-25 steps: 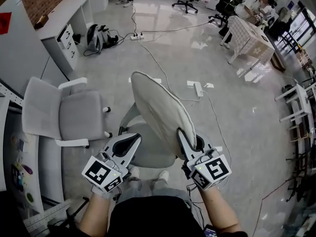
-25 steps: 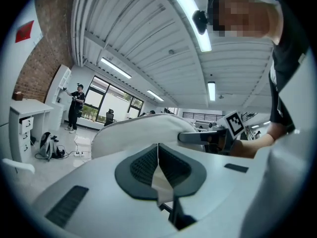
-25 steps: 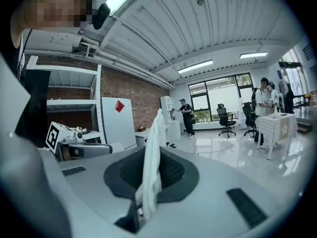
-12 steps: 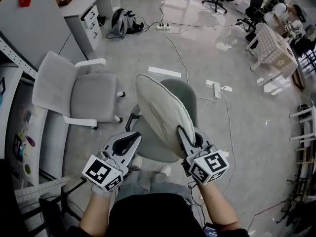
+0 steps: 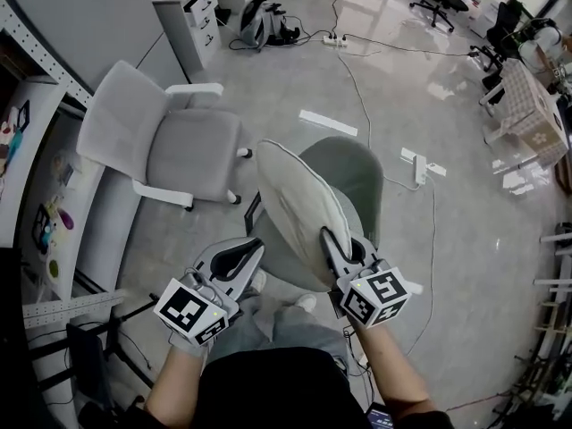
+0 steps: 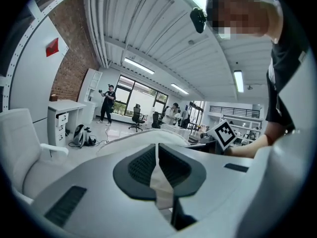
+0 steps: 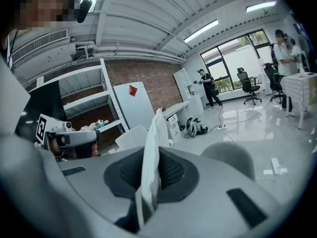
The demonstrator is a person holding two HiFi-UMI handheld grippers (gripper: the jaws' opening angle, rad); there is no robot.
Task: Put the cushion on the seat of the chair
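Observation:
A beige cushion stands on edge above a grey-green shell chair. It hides most of the chair's seat. My right gripper is shut on the cushion's near edge, and in the right gripper view the cushion rises upright between the pads of the right gripper. My left gripper sits at the cushion's lower left corner. In the left gripper view the left gripper pinches a strip of pale cloth, and the cushion curves away beyond it.
A light grey office chair with armrests stands just left of the shell chair. A white desk with drawers, a backpack and floor cables with a power strip lie further off. Shelving lines the left side. The person's feet are below the grippers.
Both grippers have sunk with the cushion toward the shell chair. The chair now shows larger behind and under the cushion. Both grips are unchanged.

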